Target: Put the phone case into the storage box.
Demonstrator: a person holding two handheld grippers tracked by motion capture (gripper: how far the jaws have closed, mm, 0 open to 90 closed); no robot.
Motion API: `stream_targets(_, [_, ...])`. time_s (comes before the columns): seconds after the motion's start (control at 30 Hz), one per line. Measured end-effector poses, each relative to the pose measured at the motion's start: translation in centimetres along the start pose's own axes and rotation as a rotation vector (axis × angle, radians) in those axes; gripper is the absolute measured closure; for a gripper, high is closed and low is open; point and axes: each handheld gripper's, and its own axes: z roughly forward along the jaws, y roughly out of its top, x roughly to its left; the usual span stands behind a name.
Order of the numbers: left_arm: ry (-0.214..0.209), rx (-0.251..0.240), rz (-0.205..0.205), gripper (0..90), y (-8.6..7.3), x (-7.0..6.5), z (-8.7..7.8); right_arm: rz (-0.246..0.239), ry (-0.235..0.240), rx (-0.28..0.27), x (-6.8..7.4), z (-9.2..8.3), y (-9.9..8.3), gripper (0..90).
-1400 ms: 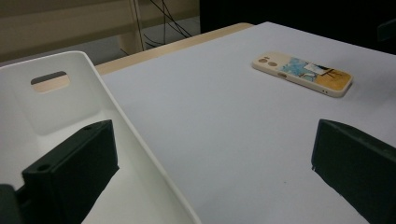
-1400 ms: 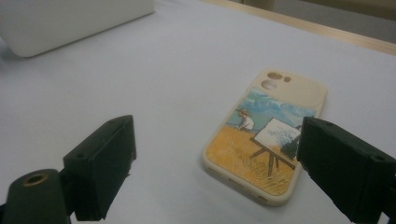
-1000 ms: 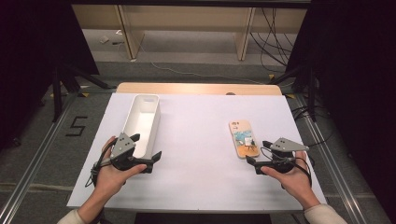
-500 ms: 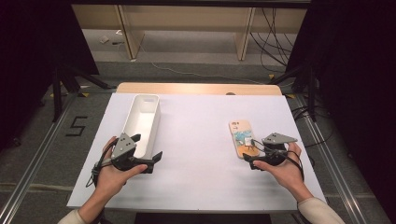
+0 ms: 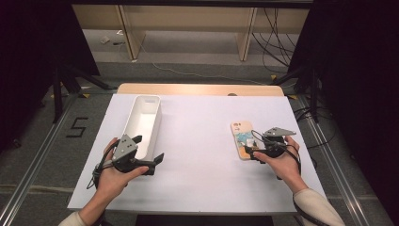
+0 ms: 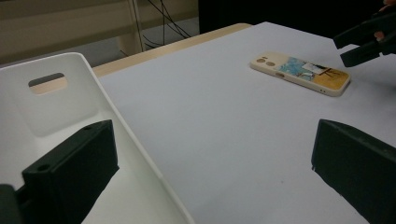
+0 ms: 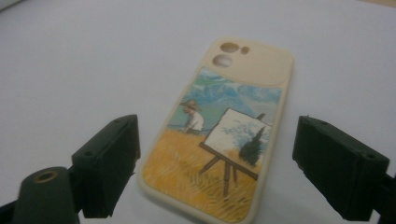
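So the phone case (image 5: 243, 139) is lying flat on the white bench (image 5: 197, 141), picture side up, over on the right half. It's cream coloured with a painted scene: wheat field, an easel, blue sky, camera holes at the far end. The right hand-held gripper (image 5: 251, 153) sits right at the near end of it. In the right gripper view the case (image 7: 223, 135) lies between the two jaws, which stand apart on either side of its lower part. The left jaw is just beside the edge; I can't tell if it actually touches. The jaws have just been closing in a bit, with the case between them, but they aren't pinching it.

The left hand-held gripper (image 5: 148, 157) hangs at the near end of the white bin (image 5: 143, 123), jaws spread wide. In the left gripper view one jaw is inside the bin (image 6: 70, 107) and the other is over bare bench, so it straddles the bin's wall.
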Motion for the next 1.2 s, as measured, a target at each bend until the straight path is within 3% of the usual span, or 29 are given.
stream_targets(0.03, [-0.001,0.002,0.000,0.0,0.0,0.0,0.0,0.015,-0.010,0.005,-0.4,0.1,0.1,21.2])
stream_targets(0.17, [0.000,0.001,0.001,0.0,0.0,0.0,0.0,0.029,-0.018,0.010,-0.8,0.3,0.1,22.7])
stream_targets(0.37, [0.002,0.003,0.001,0.0,0.0,0.0,0.0,0.055,-0.022,0.050,-0.7,1.3,0.6,15.5])
stream_targets(0.5, [0.003,0.003,0.000,0.0,0.0,0.0,0.0,0.059,-0.028,0.099,0.0,2.9,1.1,12.0])
stream_targets(0.83, [0.002,0.004,0.000,0.0,-0.1,0.1,0.0,0.070,-0.092,0.172,1.2,4.8,1.8,2.7])
stream_targets(1.03, [0.002,0.003,0.000,0.0,-0.1,0.1,0.0,0.074,-0.138,0.207,1.5,5.6,2.1,1.6])
stream_targets(1.2, [0.002,0.003,-0.001,0.0,-0.1,0.1,-0.1,0.083,-0.141,0.229,1.4,6.0,2.0,1.6])
